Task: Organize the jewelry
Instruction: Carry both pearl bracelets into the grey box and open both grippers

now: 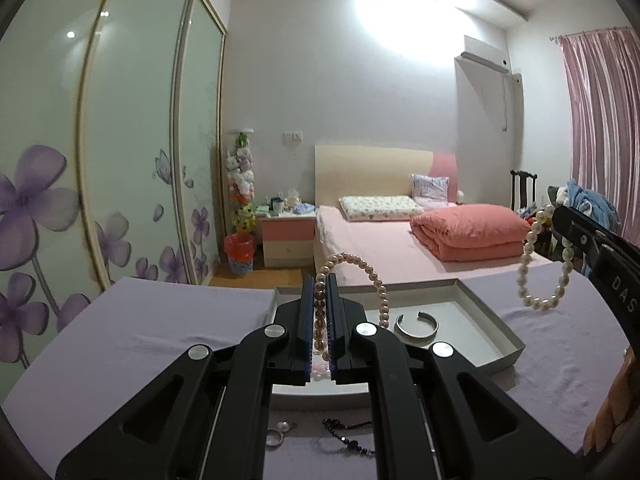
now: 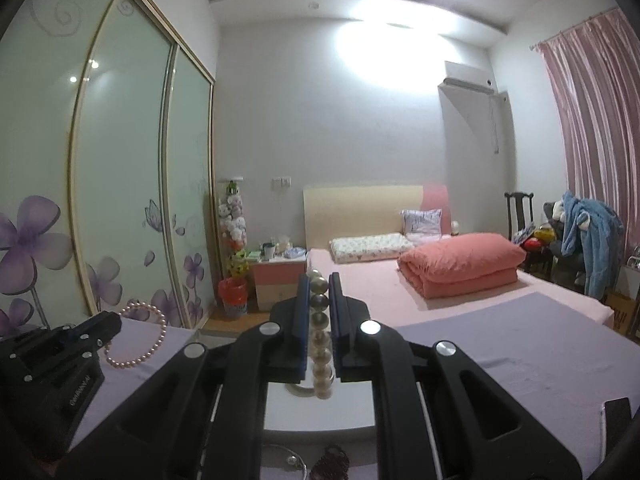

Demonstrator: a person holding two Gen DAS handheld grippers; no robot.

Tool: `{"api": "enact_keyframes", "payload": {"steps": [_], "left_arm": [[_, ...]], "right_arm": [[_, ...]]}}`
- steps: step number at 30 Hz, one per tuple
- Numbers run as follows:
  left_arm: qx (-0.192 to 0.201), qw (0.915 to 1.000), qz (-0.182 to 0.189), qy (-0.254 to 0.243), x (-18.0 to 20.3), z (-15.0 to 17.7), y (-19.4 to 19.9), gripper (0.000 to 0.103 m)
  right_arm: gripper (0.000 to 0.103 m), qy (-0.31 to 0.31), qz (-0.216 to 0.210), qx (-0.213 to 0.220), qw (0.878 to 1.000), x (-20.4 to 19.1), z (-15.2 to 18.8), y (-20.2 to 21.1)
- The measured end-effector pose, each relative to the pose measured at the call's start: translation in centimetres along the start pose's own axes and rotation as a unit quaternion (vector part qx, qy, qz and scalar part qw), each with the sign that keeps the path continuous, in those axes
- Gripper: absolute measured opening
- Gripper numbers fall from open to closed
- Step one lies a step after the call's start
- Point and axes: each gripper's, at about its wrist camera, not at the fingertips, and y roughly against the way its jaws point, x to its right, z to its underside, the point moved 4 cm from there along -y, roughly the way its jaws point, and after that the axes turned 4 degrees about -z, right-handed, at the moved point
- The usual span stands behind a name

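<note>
In the left wrist view my left gripper (image 1: 320, 282) is shut on a pink pearl bracelet (image 1: 370, 272), whose loop arches up and right over a white tray (image 1: 502, 322). A silver cuff bangle (image 1: 416, 326) lies in that tray. At the right, my right gripper (image 1: 560, 214) holds a white pearl bracelet (image 1: 538, 298) hanging above the lilac cloth. In the right wrist view my right gripper (image 2: 320, 282) is shut on the white pearl bracelet (image 2: 320, 344), its beads lined up between the pads. My left gripper (image 2: 114, 322) with the pink bracelet (image 2: 140, 354) shows at the left.
A lilac cloth (image 1: 160, 320) covers the table. A small ring with a pendant (image 1: 276, 434) and a dark bead chain (image 1: 348, 436) lie near the front edge. A hand (image 1: 612, 412) is at the lower right. Beyond the table are a pink bed (image 1: 380, 240) and a wardrobe.
</note>
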Motion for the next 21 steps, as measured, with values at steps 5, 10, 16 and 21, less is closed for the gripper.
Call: {"api": "enact_keyframes", "payload": {"steps": [5,10,16,21], "left_arm": [[-0.036,0.9992,0.014,0.006,0.4,0.6,-3.3,0.006],[-0.074,0.9970,0.026,-0.001,0.8,1.5,-6.5,0.006],[-0.113,0.9931,0.032,-0.007,1.2,2.5,-9.4,0.006],[-0.142,0.9892,0.035,-0.005,1.8,3.0,-11.3,0.007]], "right_arm": [[0.010,-0.005,-0.009,-0.035,0.999,0.1,1.1,-3.6],[0.010,-0.012,-0.023,-0.080,0.996,0.4,2.7,-7.3],[0.010,-0.029,-0.034,-0.134,0.990,0.5,4.7,-11.6],[0.025,-0.053,-0.040,-0.178,0.982,0.9,5.8,-14.1]]}}
